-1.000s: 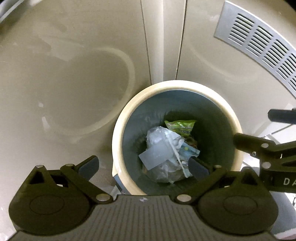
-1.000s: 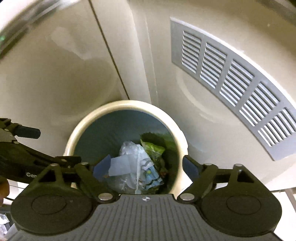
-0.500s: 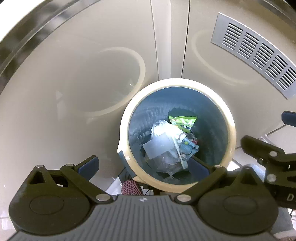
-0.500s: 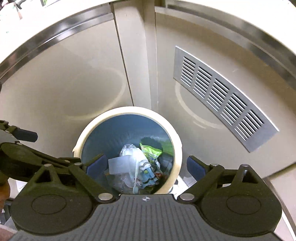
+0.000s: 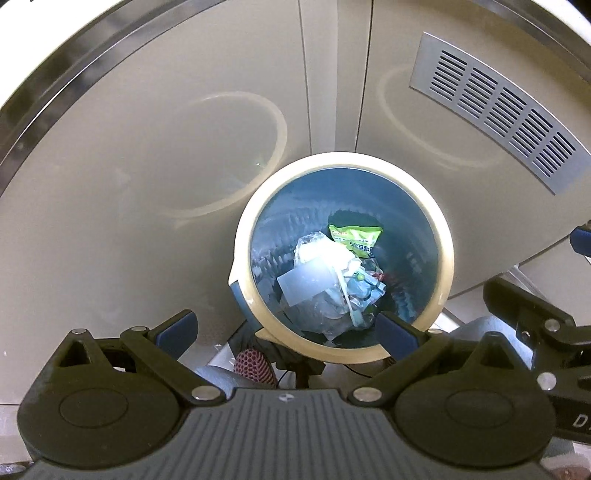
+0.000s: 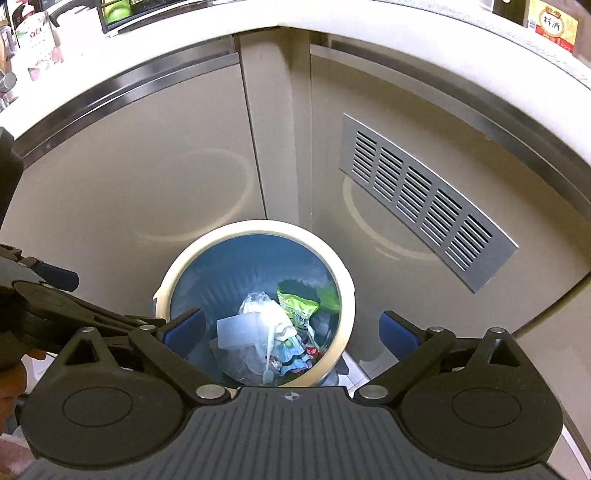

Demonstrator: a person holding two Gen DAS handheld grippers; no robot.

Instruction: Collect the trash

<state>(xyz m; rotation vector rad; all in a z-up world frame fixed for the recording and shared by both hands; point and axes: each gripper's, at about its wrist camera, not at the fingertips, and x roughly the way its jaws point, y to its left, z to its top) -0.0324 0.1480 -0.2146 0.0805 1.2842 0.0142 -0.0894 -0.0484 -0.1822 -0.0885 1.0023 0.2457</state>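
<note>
Both grippers have pulled up & back from the trash bin point(image 5: 343, 254) vs a sec ago: bin now sits smaller, centre of the left wrist view and lower centre of the right wrist view point(image 6: 255, 306), w/ more cabinet doors point(image 6: 129, 184) and the countertop edge point(image 6: 258, 14) showing across the top of frame. Left gripper point(image 5: 288, 326) fingers wide apart, nothing between them; right gripper point(image 6: 291, 326) same, wide & empty. Trash is already inside the bin: green snack wrapper point(image 5: 355, 239) toward the upper right of the pile, crumpled clear plastic point(image 5: 317, 273) w/ a flat translucent piece in the middle, some small colourful bits at right. Metal vent grille point(image 6: 424, 199) at right of frame on the cabinet. Something red-meshed point(image 5: 255, 363) peeks below the bin rim, bottom centre of the left view; can't tell what it is. Judgement: the drop looks done, empty spread fingers + retreat suggest this item is finished. Next probably go find more trash elsewhere; none visible outside the bin from here, apart from that unclear red item.
</note>
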